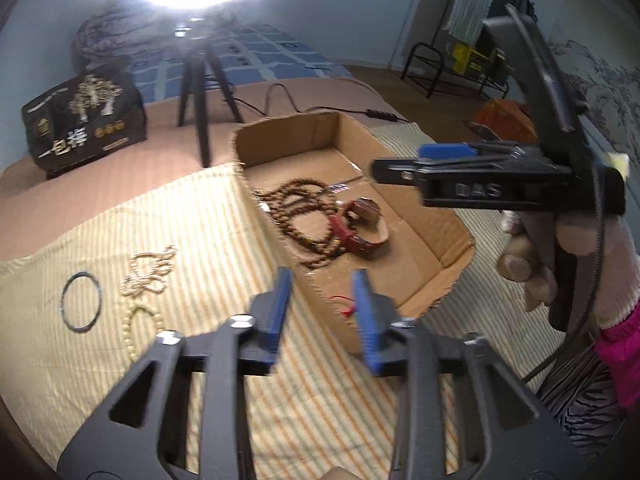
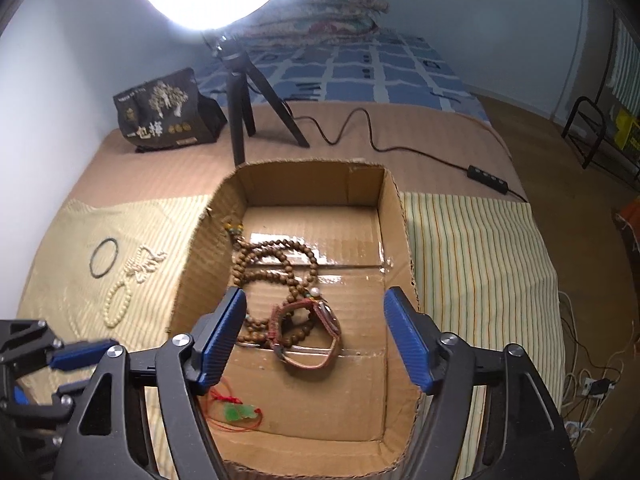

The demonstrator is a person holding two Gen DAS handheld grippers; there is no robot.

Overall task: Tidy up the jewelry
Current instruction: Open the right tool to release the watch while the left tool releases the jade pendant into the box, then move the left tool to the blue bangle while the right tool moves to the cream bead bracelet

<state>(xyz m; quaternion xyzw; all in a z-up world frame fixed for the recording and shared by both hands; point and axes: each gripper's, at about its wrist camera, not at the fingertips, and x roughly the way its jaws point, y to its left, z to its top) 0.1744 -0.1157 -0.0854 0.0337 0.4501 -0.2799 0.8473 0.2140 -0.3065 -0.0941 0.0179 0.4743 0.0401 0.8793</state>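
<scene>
Jewelry box (image 2: 394, 216) lies under both empty, parted claws (image 2: 316, 336).

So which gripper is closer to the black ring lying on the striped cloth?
Left. The left gripper hangs over the cloth beside the box, on the side where the black ring lies. The right gripper is over the cardboard box, farther from it.
</scene>
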